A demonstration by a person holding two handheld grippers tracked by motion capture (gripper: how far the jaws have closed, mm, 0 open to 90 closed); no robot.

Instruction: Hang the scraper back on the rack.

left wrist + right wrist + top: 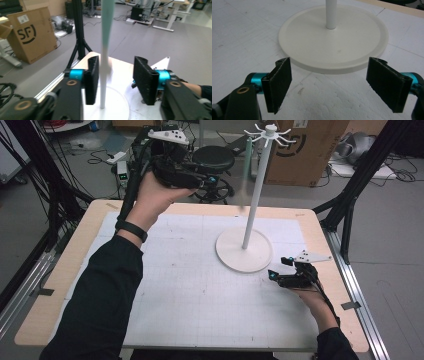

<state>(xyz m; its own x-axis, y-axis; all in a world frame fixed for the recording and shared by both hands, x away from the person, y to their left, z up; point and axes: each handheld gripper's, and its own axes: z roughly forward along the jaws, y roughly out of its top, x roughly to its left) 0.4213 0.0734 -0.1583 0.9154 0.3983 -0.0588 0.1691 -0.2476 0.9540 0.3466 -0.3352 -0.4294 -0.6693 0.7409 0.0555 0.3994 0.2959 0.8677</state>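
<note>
A white hook stand [257, 190] rises from its round base [235, 255] at the table's middle right. A long pale-green thing [245, 167] hangs, blurred, from one of its top hooks. My left gripper [212, 181] is held high, just left of that thing. In the left gripper view the green thing [105, 32] hangs between the open jaws, close by the left pad [93, 77] and well clear of the other. My right gripper [277, 267] rests low beside the base, and its jaws [329, 82] stand wide open with nothing between them, facing the base [337, 50].
A white gridded mat [190, 290] covers the wooden table [60, 280]. Beyond the far edge stand a black stool [214, 157] and a cardboard box [305, 150]. Black frame legs [350, 190] rise at the right, and cables hang at the left.
</note>
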